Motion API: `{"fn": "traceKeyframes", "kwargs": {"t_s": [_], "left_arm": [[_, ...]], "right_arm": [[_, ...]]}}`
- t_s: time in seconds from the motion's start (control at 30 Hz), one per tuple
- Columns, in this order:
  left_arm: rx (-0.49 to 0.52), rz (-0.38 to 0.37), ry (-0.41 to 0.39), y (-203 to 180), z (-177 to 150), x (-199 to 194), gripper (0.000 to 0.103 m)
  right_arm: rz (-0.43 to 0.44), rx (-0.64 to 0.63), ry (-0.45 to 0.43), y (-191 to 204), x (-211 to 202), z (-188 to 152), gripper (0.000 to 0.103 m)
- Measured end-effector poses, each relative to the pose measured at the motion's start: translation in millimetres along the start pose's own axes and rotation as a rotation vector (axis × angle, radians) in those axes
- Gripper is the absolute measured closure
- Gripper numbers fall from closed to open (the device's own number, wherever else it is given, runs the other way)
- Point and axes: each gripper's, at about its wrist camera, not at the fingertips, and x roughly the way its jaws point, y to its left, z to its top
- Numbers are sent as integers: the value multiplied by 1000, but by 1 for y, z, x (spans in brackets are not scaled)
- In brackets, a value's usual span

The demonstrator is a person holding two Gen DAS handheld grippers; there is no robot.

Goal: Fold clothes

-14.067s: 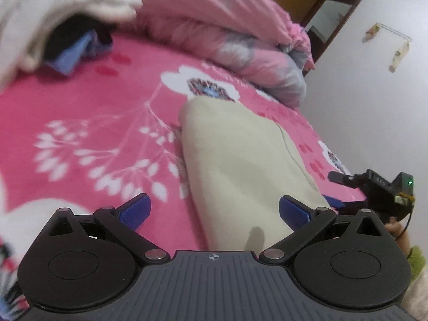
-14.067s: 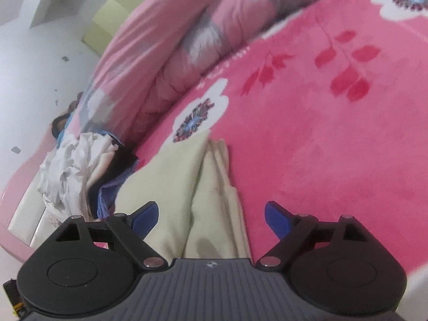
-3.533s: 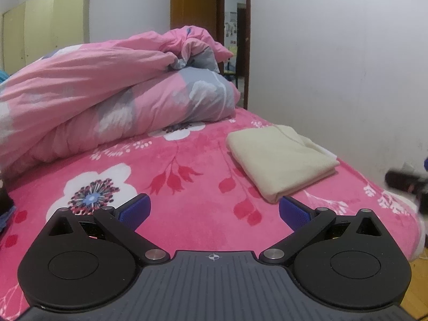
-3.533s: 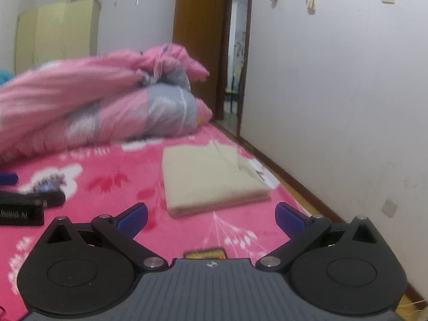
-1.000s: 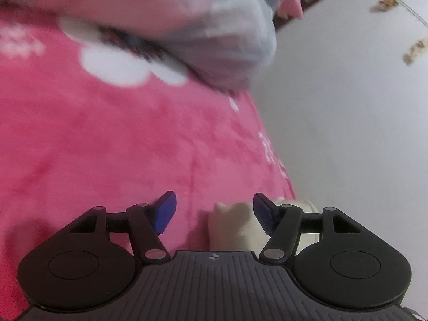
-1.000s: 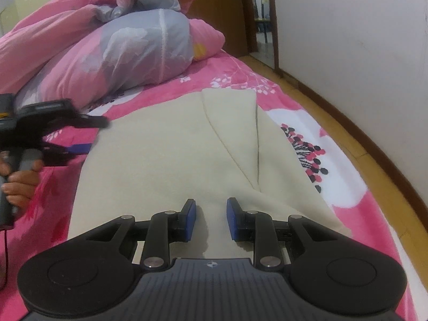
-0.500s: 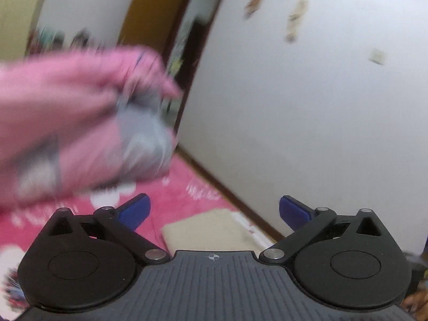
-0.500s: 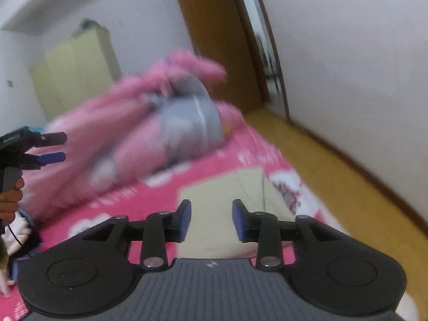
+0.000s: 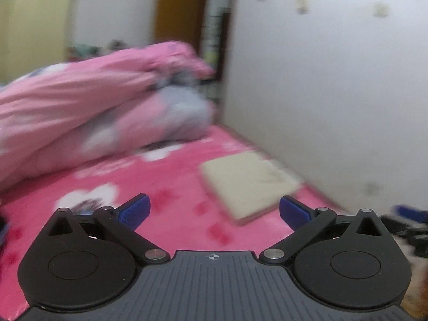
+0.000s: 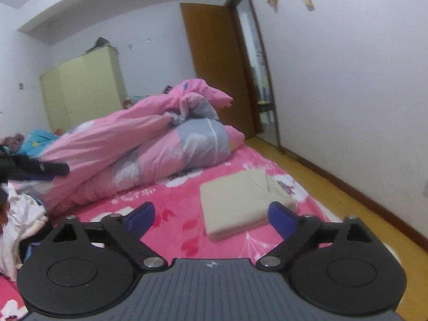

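A cream garment (image 9: 248, 184) lies folded in a neat rectangle on the pink flowered bed (image 9: 174, 214), near the edge by the white wall. In the right wrist view the same cream garment (image 10: 238, 200) rests flat, well beyond the fingers. My left gripper (image 9: 214, 210) is open and holds nothing. The jaws of my right gripper (image 10: 211, 215) are opening, with only air between the blue pads. Both grippers hang above the bed, back from the garment. The left gripper (image 10: 29, 169) shows as a dark bar at the left edge of the right wrist view.
A bunched pink and grey duvet (image 10: 149, 144) fills the far side of the bed. A heap of unfolded white and dark clothes (image 10: 18, 222) lies at the left. A yellow wardrobe (image 10: 83, 91), a brown door (image 10: 219, 67) and a strip of wooden floor (image 10: 334, 195) lie beyond.
Both grippers have drawn back and upward from the folded garment, which now lies farther off. The right jaws went from nearly shut to wide apart, and the left jaws widened too.
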Motion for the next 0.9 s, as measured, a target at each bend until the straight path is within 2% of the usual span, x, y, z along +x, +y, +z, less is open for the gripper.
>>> {"fn": "traceKeyframes", "kwargs": {"t_s": [0.07,0.17,0.23,0.37,0.67,0.9], "left_arm": [[32,80,-6,-3,-21,11,0],[84,206,-60,-8,-42,21,0],[91,255,-75,-11,-49,28,0],[49,211,-39,-11,-59,29,0],[-43,159,32,2,-78,25,0],[-59,156,29,3,-83,22,0]], "right_arm": [[-64,-14,6,11,3,-15,4],[-118,-32,9,24,4,-32,0],[-171,-57,13,31,7,-43,0],[-250,-104,32,44,20,-59,0],[-266,-109,58,64,34,-66,0],[-288,-112,76,67,38,-68,0]]}}
